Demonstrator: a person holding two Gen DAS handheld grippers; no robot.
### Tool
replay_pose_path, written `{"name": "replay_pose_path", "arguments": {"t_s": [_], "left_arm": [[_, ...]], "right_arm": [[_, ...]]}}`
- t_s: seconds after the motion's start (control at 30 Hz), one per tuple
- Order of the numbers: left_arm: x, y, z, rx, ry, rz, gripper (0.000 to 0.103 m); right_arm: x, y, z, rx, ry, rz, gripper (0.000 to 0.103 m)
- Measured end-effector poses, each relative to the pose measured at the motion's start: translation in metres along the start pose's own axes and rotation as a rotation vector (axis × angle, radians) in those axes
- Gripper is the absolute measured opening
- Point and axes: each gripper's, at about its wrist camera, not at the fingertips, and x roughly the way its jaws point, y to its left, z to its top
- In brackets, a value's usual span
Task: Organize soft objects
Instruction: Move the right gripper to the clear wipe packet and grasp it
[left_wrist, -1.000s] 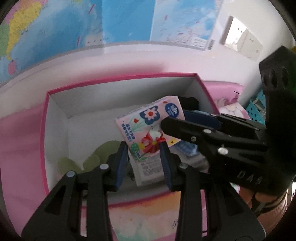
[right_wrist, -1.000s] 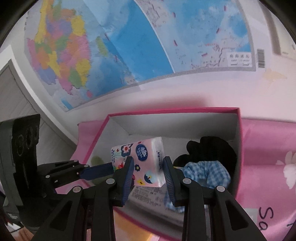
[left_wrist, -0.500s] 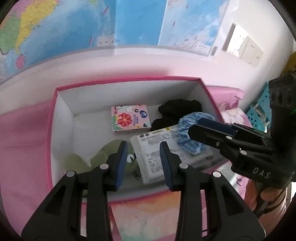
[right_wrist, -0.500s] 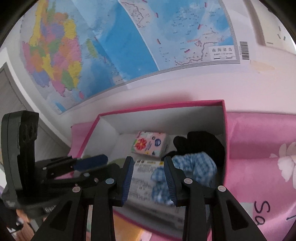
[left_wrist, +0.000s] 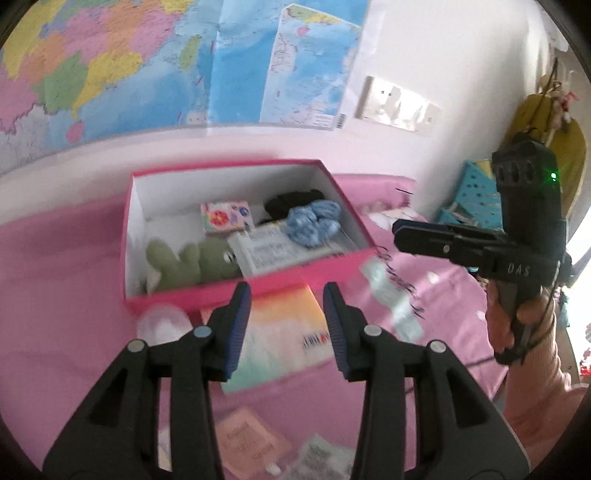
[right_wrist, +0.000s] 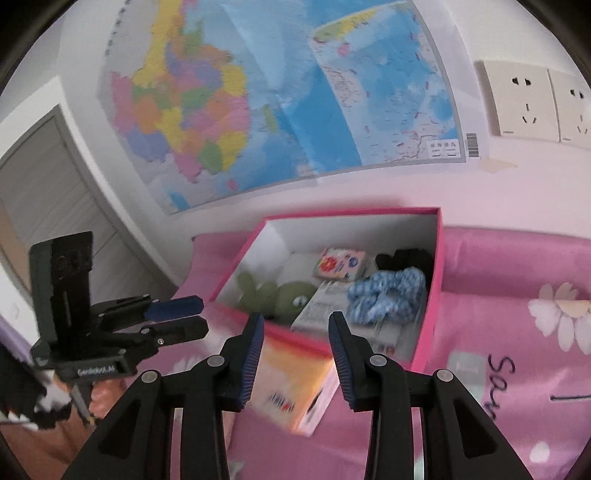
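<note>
Bright daylight, blown out at the left view's right edge; heavy fisheye warp, lots of motion blur.

Motion-blurred packets (left_wrist: 391, 295) beside box (left_wrist: 258, 288)

Both hand-held grippers (left_wrist: 287, 314) (right_wrist: 295, 334) agape, empty.

Ahead of me a white wall (right_wrist: 369, 199) carries a large coloured map (right_wrist: 258, 92), with a pair of cream wall sockets (right_wrist: 535, 103) just to its right. A pink floral cloth (right_wrist: 517, 332) covers the surface below, and a grey door (right_wrist: 48, 177) stands off to my left. To my right I see a turquoise perforated basket (left_wrist: 476, 195), a yellow-green garment (left_wrist: 569, 147) hanging above it, and bright daylight at the far edge.
</note>
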Motion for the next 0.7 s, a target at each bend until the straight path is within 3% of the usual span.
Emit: {"name": "replay_pose_path", "arguments": {"t_s": [0.13, 0.37, 0.7], "left_arm": [[-0.013, -0.002, -0.032, -0.001, 0.018, -0.028, 0.043], [-0.017, 0.000, -0.096, -0.037, 0.129, -0.064, 0.043], [-0.015, 0.008, -0.166, -0.155, 0.275, -0.122, 0.043]], "right_arm": [[-0.021, 0.014, -0.022, -0.036, 0.024, 0.024, 0.042], [-0.036, 0.032, -0.071, -0.061, 0.120, 0.075, 0.043], [0.009, 0.049, -0.125, -0.071, 0.320, 0.164, 0.043]]}}
